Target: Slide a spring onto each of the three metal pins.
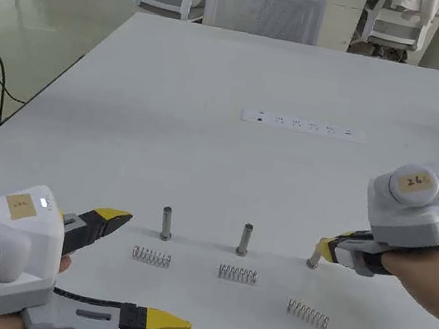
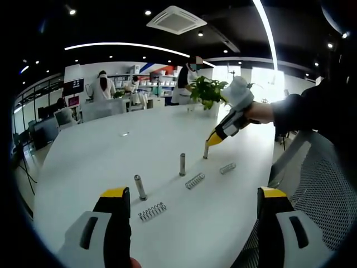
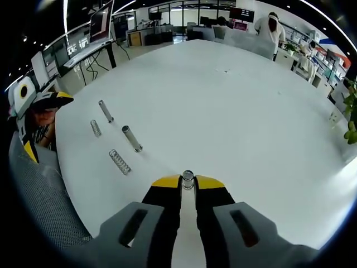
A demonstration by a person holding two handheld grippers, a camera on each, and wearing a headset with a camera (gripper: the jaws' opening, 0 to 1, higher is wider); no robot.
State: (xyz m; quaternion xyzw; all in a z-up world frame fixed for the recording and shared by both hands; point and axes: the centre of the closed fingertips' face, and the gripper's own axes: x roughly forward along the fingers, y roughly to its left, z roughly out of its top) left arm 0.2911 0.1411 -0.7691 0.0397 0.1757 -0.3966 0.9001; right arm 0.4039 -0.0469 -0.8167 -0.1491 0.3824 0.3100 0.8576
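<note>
All three springs (image 1: 237,274) are lying unfitted on the surface (image 1: 208,129); right hand-held gripper (image 1: 321,249) is clamping the right pin (image 1: 313,262), left hand-held gripper (image 1: 150,270) is gaping empty.

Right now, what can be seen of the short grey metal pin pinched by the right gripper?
The short grey metal pin is a shiny cylinder standing upright on the white table, rightmost of three. The right gripper has its yellow-tipped jaws closed on the pin's upper part. It carries no spring; a coiled steel spring lies on the table near it, not touching.
</note>
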